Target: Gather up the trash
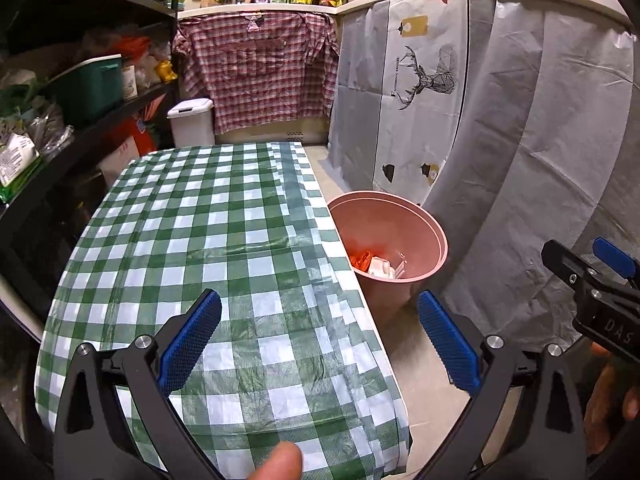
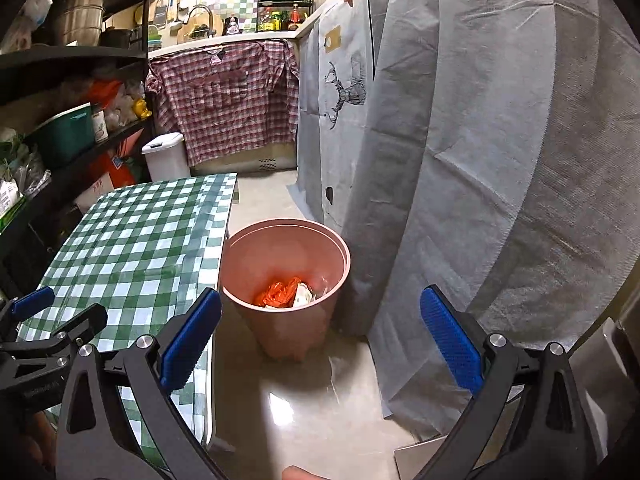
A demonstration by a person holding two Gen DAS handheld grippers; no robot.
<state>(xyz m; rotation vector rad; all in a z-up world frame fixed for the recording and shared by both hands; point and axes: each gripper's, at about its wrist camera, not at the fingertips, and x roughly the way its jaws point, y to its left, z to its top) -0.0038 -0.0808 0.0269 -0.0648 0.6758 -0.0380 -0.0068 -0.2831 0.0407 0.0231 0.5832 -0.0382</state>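
Nearest to the cameras, the left gripper [image 1: 320,344] is held spread wide above the green checked tablecloth [image 1: 208,240], and nothing is seen between its blue pads [image 1: 188,344]. The right gripper [image 2: 320,344] is spread wide as well, above the bare floor [image 2: 320,400], and it is also empty.

A little farther, the pink bin [image 2: 280,332] stands on the floor just beside the edge of the table. At its bottom, orange wrapping [image 2: 280,294] and white crumpled trash [image 2: 304,296] are lying together. No loose trash is visible on the tablecloth, so the collecting seems to be nearly or fully finished.

Behind the bin, a grey cover sheet [image 2: 460,160] hangs close to its rim. At the far end, a white lidded bin [image 1: 192,120] and a checked shirt [image 1: 256,68] are seen.

From here, the light pink bin could be tipped if it is struck by a low gripper. The hanging edge of the tablecloth could also be caught by a finger and pulled.
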